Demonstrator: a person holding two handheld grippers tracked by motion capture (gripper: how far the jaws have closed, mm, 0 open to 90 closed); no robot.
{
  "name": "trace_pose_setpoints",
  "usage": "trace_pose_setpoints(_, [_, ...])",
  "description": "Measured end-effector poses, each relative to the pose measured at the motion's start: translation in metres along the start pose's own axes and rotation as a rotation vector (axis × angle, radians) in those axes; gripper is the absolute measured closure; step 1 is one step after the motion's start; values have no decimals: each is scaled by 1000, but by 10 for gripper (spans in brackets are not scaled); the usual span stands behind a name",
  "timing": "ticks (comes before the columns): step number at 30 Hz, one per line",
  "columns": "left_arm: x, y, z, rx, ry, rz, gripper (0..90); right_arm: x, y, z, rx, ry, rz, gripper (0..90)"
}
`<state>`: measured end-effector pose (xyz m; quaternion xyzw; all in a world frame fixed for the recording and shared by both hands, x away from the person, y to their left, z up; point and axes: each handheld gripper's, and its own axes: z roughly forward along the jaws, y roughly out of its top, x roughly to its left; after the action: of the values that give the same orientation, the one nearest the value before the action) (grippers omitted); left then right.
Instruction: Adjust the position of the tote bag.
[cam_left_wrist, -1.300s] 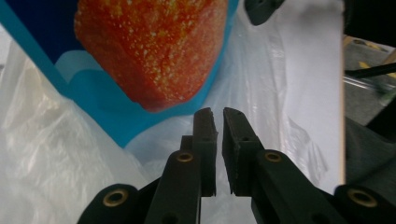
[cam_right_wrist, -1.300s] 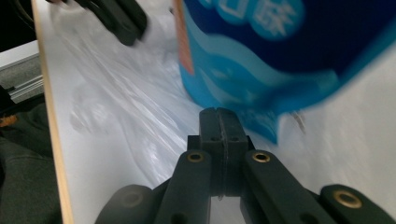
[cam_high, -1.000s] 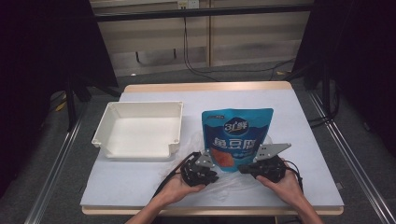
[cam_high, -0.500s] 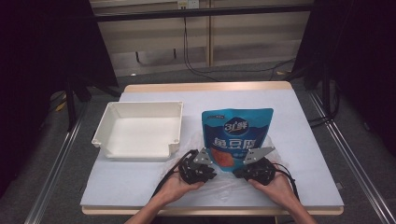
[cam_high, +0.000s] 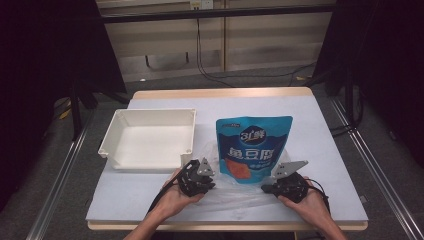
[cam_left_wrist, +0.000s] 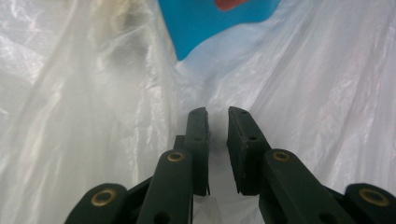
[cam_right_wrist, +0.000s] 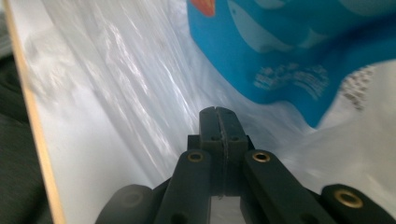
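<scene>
The blue snack pouch (cam_high: 253, 148) lies on the worktop (cam_high: 320, 145), its lower end over a clear plastic bag (cam_high: 235, 192), likely so the bag's mouth can be drawn around it. The right gripper (cam_high: 276, 183), jaws pressed together, seems to pinch the film. The left gripper (cam_high: 202, 172) shows a narrow gap over the film. Both hands rest low, angled inward.
</scene>
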<state>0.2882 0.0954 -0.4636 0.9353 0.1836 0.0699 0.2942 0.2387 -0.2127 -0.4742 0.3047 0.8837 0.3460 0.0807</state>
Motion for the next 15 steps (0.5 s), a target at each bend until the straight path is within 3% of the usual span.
trace_pose_setpoints(2, [4, -5, -4, -1, -15, -20, 788, 0, -2, -5, 18, -40, -12, 900])
trace_pose_setpoints(4, [5, -10, -6, -16, -14, 0, 788, -7, -8, -11, 17, -69, 14, 900])
trace_pose_setpoints(7, [9, -10, -7, -29, -48, -29, 776, -16, -12, -15, -19, -62, 64, 900])
trace_pose_setpoints(10, [8, -4, -8, -52, -47, -25, 762, -17, -10, -16, -24, -78, 62, 900])
trace_pose_setpoints(11, [8, -1, -7, -67, -44, -20, 762, -19, -7, -18, -52, -67, 68, 900])
trace_pose_setpoints(14, [9, 5, -7, -52, -36, 14, 764, -21, -1, -22, -63, -89, 73, 900])
trace_pose_setpoints(15, [8, 7, -3, -66, -49, -23, 764, -29, 2, -22, -61, -114, 90, 900])
